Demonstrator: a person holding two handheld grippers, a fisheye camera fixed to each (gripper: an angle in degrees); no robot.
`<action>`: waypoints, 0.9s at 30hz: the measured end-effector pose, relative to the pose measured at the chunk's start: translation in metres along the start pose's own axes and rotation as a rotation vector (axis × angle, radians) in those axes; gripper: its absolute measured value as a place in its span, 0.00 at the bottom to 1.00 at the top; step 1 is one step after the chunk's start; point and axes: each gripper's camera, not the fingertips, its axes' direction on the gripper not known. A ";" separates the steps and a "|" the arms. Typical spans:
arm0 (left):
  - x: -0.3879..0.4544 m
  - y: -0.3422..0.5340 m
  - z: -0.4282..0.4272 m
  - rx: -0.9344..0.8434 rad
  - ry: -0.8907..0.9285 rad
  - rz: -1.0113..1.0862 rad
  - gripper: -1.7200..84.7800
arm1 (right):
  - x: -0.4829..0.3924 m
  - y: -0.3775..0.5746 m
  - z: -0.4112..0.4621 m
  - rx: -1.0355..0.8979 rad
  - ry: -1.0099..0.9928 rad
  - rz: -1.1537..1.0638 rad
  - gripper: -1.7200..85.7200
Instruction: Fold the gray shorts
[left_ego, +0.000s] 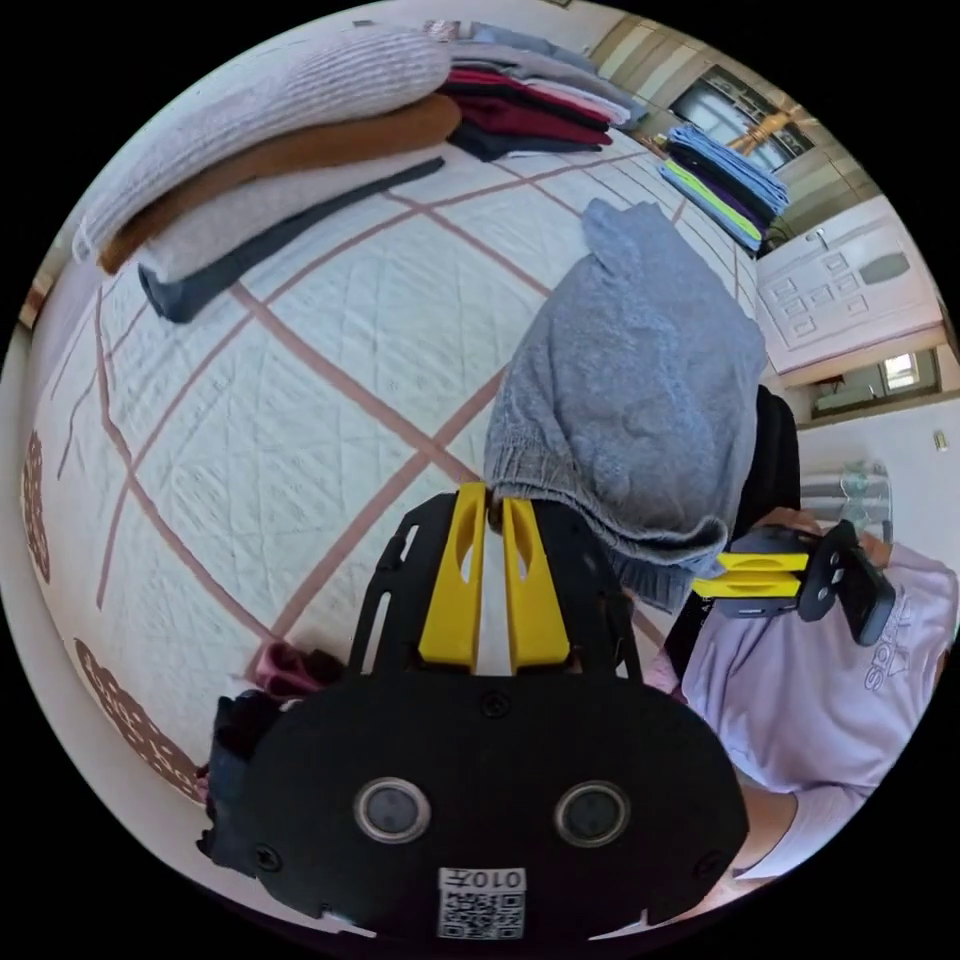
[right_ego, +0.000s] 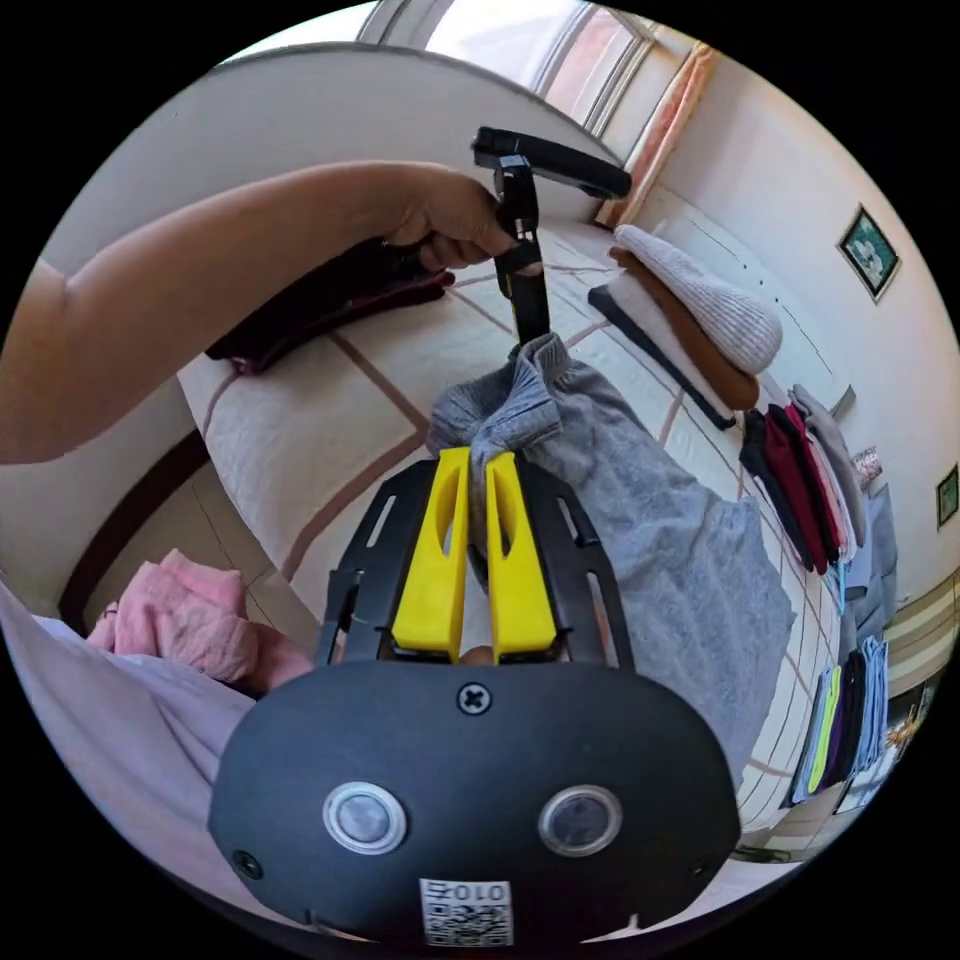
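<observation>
Left gripper (left_ego: 494, 510): jaws nearly together, pinching the elastic waistband of the shorts (left_ego: 640, 400) right at the tips. Right gripper (right_ego: 478, 470): same, jaws closed to a thin gap with a bunched corner of waistband clamped between them.

Shorts hang lifted off the bed (left_ego: 300, 360), strung between the two grippers; the body of the fabric sits beyond both jaw tips and drapes away toward the far side of the bed. Gray, soft knit, gathered waistband, cloth crumpled and doubled, not flat. Can't tell whether the lower hem touches the quilt.

Room: open quilt beyond and to the side of the left jaws, nothing on it up to the sweater stack (left_ego: 270, 140) at the far edge. More folded stacks (left_ego: 540, 100) line the far edge past the shorts, another pile (left_ego: 725, 180) beyond them. In the right gripper view the bed edge runs just under the jaws, with floor and a pink cloth (right_ego: 190, 620) beside the housing. A dark garment (right_ego: 330, 300) lies on the bed near the hand (right_ego: 450, 220) holding the left gripper.
</observation>
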 end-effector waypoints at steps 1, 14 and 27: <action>-0.002 0.005 0.001 0.026 0.018 -0.029 0.03 | -0.002 0.000 0.003 -0.007 -0.007 0.002 0.08; 0.053 0.049 -0.090 0.181 -0.262 -0.087 0.08 | 0.068 0.046 -0.089 0.329 -0.267 0.070 0.08; 0.070 -0.001 -0.021 0.479 0.138 0.013 0.07 | 0.380 0.090 -0.075 -0.014 0.153 0.447 0.09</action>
